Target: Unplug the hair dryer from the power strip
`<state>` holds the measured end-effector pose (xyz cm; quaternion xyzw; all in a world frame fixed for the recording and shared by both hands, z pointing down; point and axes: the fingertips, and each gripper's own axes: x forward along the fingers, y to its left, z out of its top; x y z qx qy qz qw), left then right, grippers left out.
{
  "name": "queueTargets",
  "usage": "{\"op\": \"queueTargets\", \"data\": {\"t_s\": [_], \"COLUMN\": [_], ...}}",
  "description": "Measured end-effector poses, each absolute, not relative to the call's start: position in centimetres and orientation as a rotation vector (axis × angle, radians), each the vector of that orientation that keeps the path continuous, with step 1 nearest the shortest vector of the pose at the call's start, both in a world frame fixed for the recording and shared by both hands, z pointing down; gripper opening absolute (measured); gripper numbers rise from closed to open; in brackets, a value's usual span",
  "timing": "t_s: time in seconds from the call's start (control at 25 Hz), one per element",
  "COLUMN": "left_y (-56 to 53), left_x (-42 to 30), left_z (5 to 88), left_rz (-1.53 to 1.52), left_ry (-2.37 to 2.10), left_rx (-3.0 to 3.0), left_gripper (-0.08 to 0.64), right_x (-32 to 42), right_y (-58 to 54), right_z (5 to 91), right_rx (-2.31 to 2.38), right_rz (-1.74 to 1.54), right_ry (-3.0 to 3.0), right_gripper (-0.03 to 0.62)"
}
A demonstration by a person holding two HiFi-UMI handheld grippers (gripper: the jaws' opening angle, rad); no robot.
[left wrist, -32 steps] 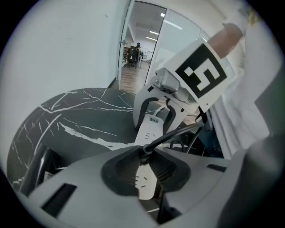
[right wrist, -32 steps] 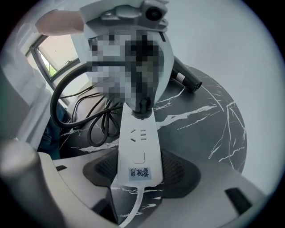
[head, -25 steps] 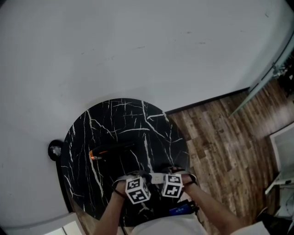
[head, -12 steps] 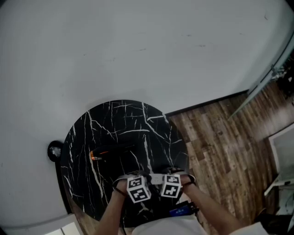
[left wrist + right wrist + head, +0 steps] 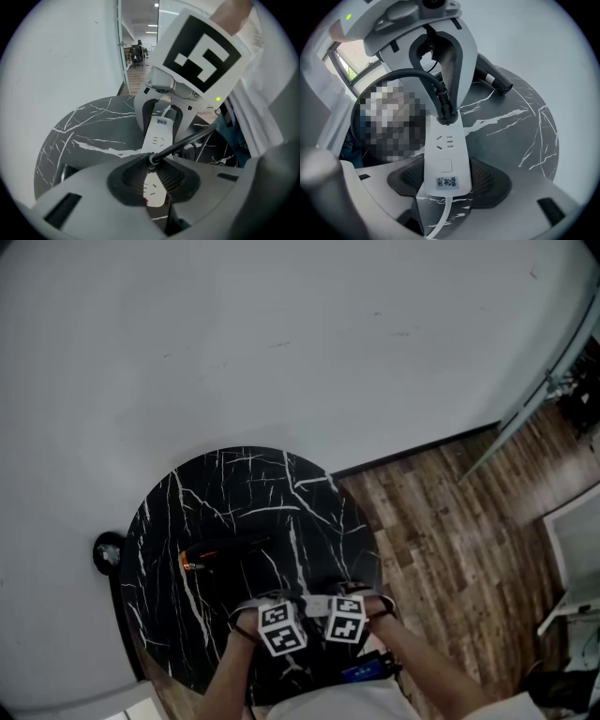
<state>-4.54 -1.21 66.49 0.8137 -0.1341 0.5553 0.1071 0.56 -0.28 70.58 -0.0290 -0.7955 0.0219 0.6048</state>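
Both grippers are down at the near edge of the round black marble counter, facing each other over the white power strip. The right gripper has its fingers closed on the switch-and-label end of the strip, pinning it in place. The left gripper has its fingers drawn narrow around the black plug, which is seated in the socket at the other end and not yet out. The plug's cord arcs off to the near side. The hair dryer lies well apart from them, further in on the counter, with a small orange glow at one end in the head view. To my eye this is the point just before the pull, and the trouble could come from either hand. If the right hold on the smooth strip is too light, the strip will likely lift or slide along with the plug instead of letting it go. If the left fingers sit nearer the cord collar than the plug body, the pull may strain the cord rather than free the pins. A pull off the socket's line could jam the pins. The strip is close to the counter's edge, so a sudden release might jerk it over.
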Motion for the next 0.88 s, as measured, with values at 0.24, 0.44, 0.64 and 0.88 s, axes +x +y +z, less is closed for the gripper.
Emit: {"op": "queueTargets", "data": {"t_s": [0.24, 0.44, 0.64, 0.88], "left_y": [-1.40, -1.31, -1.60, -1.83], "left_x": [-4.67, -4.56, -4.67, -4.76], "left_z": [66.80, 66.34, 66.09, 66.10], "left_rz": [1.545, 1.597, 1.656, 1.517], "left_ry": [-0.276, -0.241, -0.446, -0.271], "left_rx": [2.340, 2.351, 2.412, 2.288], "left_gripper": [0.052, 0.052, 0.051, 0.054], "right_x": [0.40, 0.49, 0.41, 0.52], "right_y": [-0.48, -0.35, -0.63, -0.52], "right_z": [70.50, 70.59, 70.49, 70.37], "right_rx": [-0.065, -0.054, -0.056, -0.052], "right_rz": [0.054, 0.061, 0.050, 0.059], "right_ry": [-1.856, -1.851, -1.842, -1.852], "right_gripper": [0.275, 0.275, 0.275, 0.275]}}
